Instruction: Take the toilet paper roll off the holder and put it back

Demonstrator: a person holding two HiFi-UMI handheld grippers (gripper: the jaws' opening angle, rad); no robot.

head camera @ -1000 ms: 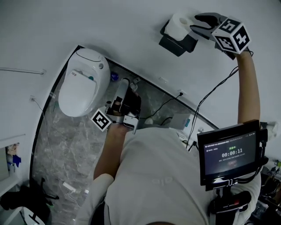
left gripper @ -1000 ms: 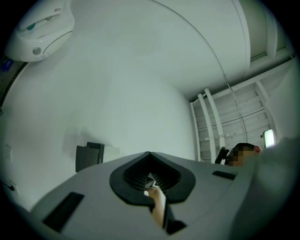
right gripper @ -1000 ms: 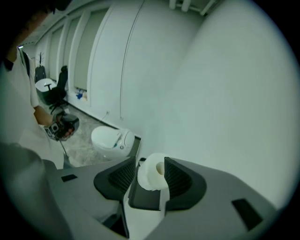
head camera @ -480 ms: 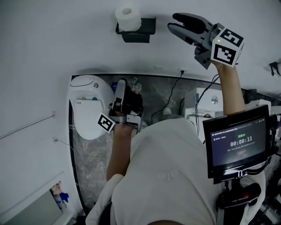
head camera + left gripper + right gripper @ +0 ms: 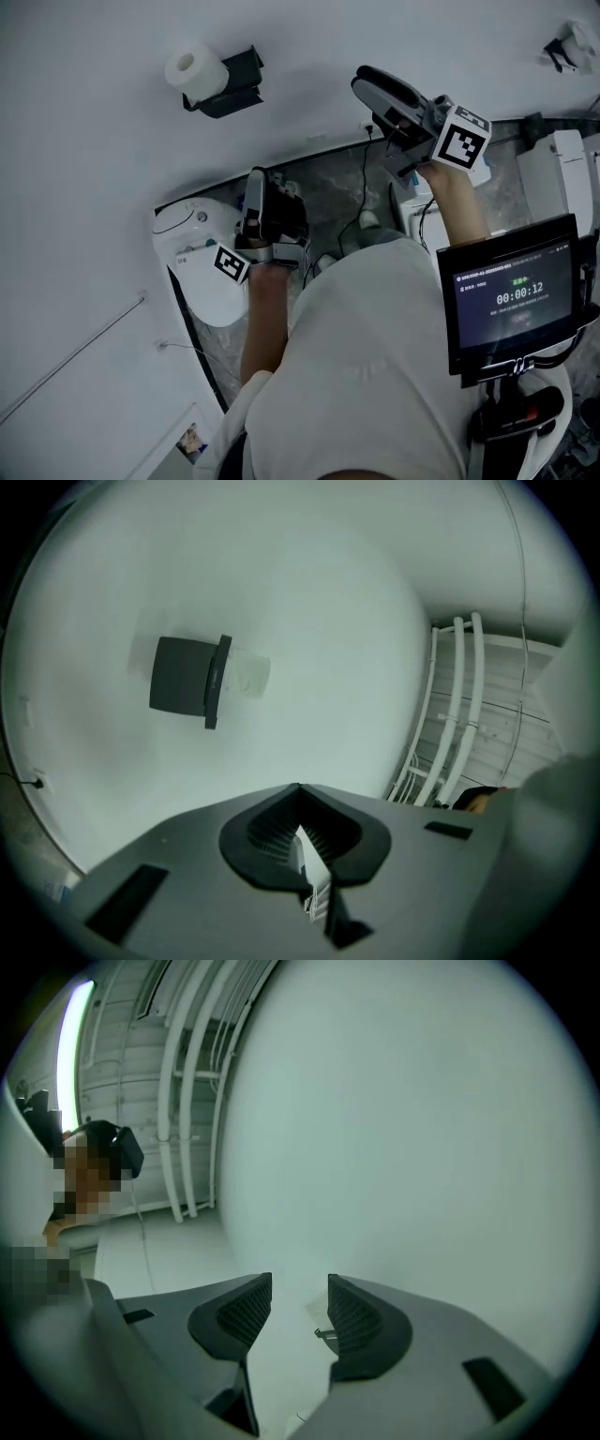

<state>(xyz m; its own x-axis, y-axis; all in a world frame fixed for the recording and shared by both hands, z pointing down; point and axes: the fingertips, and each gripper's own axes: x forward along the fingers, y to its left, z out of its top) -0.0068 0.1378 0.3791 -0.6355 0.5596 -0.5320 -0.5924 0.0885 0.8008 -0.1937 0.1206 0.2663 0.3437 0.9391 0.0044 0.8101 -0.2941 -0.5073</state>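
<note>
The white toilet paper roll (image 5: pixel 195 70) sits on its black wall holder (image 5: pixel 232 82) at the upper left of the head view. My right gripper (image 5: pixel 371 97) is held up well to the right of it, open, with nothing between its pads (image 5: pixel 246 1312). In the right gripper view the right gripper (image 5: pixel 300 1303) faces only bare white wall. My left gripper (image 5: pixel 260 187) hangs low over the floor, shut and empty. The left gripper (image 5: pixel 298 794) looks up at the holder (image 5: pixel 187 681), where the roll (image 5: pixel 247 674) shows faintly.
A white toilet (image 5: pixel 204 274) stands below the holder, by the left gripper. A screen (image 5: pixel 518 298) hangs at the person's chest. A white appliance (image 5: pixel 561 178) and cables (image 5: pixel 361 202) lie on the marble floor at right. White pipes (image 5: pixel 457 710) run up the far wall.
The right gripper was around the roll on the holder, then came off it and moved away to the right and lower. The roll stays on the holder. The left gripper has held still.
</note>
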